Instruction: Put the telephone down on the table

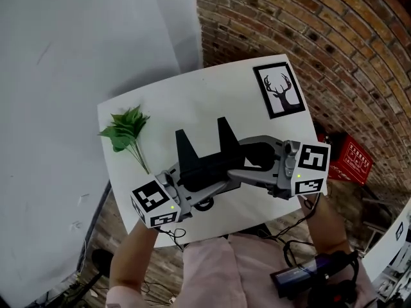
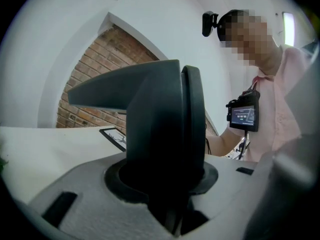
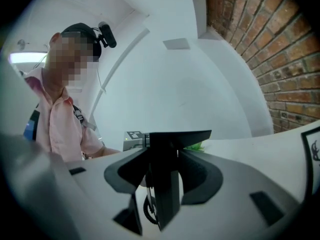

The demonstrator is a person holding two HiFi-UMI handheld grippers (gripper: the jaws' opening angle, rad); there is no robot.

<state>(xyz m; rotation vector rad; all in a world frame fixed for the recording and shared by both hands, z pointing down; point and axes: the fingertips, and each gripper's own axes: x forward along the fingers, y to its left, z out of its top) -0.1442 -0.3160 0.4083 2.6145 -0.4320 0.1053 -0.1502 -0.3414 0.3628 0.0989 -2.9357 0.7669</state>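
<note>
Clamped by the left hand-held gripper and right hand-held gripper, the telephone could be tipped onto the bench by uneven release.

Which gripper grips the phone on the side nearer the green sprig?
The left gripper: it clamps the phone at the end by the sprig; the right gripper clamps the end toward the deer picture.

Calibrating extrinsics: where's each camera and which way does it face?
Head view: head-mounted, steeply down at the table; shows forearms, left gripper, right gripper.
Left gripper view: on that gripper, along jaws clamping the telephone; person's chest shows.
Right gripper view: on that gripper, along jaws clamping the telephone; person's shoulder shows.
All share the telephone.
</note>
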